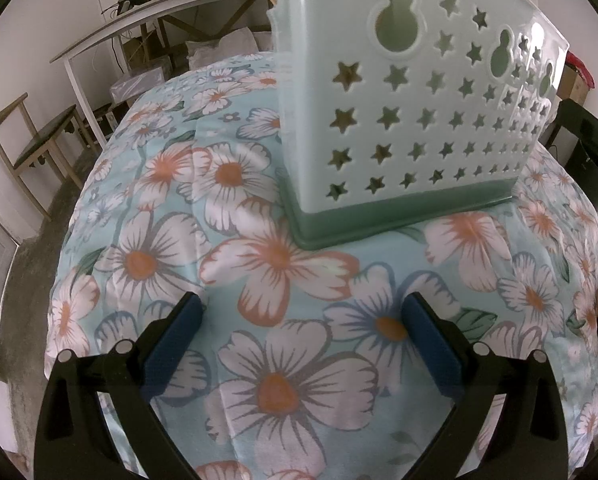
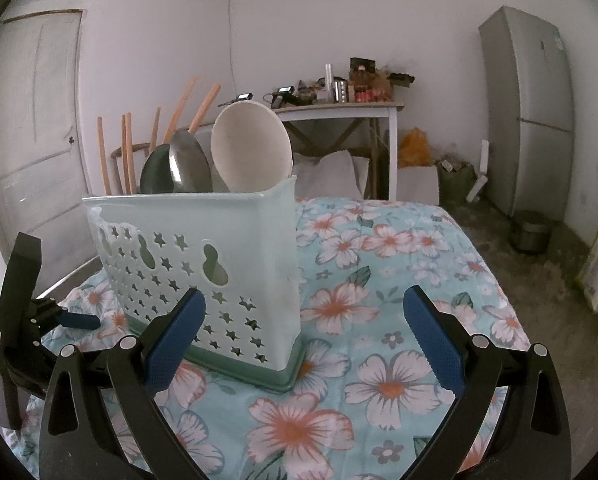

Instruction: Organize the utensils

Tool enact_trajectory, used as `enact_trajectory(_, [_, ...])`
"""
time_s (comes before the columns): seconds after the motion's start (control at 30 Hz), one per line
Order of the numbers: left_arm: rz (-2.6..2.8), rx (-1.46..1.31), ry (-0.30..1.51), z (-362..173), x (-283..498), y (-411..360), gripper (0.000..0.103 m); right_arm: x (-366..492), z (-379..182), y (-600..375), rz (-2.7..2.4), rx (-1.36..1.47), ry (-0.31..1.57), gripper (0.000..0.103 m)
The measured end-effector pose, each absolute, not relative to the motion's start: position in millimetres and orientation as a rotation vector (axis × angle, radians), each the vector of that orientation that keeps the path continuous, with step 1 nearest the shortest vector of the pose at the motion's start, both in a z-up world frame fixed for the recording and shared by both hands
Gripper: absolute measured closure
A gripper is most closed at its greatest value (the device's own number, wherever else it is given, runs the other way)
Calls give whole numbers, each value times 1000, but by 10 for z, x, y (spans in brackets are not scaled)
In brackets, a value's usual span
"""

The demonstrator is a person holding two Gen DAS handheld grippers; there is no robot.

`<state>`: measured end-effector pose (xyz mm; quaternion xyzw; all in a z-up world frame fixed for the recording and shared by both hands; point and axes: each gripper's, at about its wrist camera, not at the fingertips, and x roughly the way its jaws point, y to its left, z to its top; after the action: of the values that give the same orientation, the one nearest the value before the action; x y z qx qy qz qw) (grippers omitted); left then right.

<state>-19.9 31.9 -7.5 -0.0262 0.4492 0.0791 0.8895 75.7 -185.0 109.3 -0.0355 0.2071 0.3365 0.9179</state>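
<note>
2 claws hang over the floral cloth and neither one carries anything: the left claw (image 1: 301, 336) is spread wide just short of the holder's star-punched wall, and the right claw (image 2: 305, 334) is spread the same way near its end corner. The utensil holder (image 2: 203, 264), pale green on a darker base, stands upright on the table (image 2: 399, 280), and the utensils already stand in it: several wooden chopsticks (image 2: 127, 156) at the far end, a dark spoon (image 2: 157, 174), a steel spoon (image 2: 189, 166) and a white ladle (image 2: 251, 148) nearest the right claw. No loose utensil shows on the cloth in either view, so the sorting looks close to done; if anything is left to add, it is best lowered handle first into a free slot from above, while the other claw steadies the light holder against tipping. The cloth is soft and creased, so a sideways push could slide the base. Around the table are a white door (image 2: 39, 120), a grey fridge (image 2: 531, 108), a cluttered side table (image 2: 339, 110) and a wooden chair (image 1: 31, 140).
</note>
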Motion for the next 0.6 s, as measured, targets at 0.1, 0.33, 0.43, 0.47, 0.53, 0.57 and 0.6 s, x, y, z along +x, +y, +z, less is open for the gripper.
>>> enact_trajectory(0.1, [164, -57, 933, -72, -197, 311, 5, 761, 1081, -1839, 693, -74, 431, 8])
enact_trajectory(0.33, [164, -56, 932, -74, -201, 308, 4, 790, 1070, -1856, 683, -60, 439, 8])
enact_trajectory(0.43, [181, -44, 934, -71, -176, 298, 4, 797, 1068, -1858, 675, -58, 443, 8])
enact_trajectory(0.47, [183, -40, 932, -69, -178, 295, 4, 805, 1067, -1852, 673, -60, 444, 8])
enact_trajectory(0.53, [177, -52, 933, -68, -175, 292, 4, 802, 1063, -1853, 669, -59, 442, 8])
enact_trajectory(0.57, [171, -75, 933, -65, -177, 314, 4, 784, 1068, -1856, 669, -61, 432, 8])
enact_trajectory(0.6, [169, -82, 928, -59, -190, 320, 4, 758, 1073, -1857, 670, -65, 419, 8])
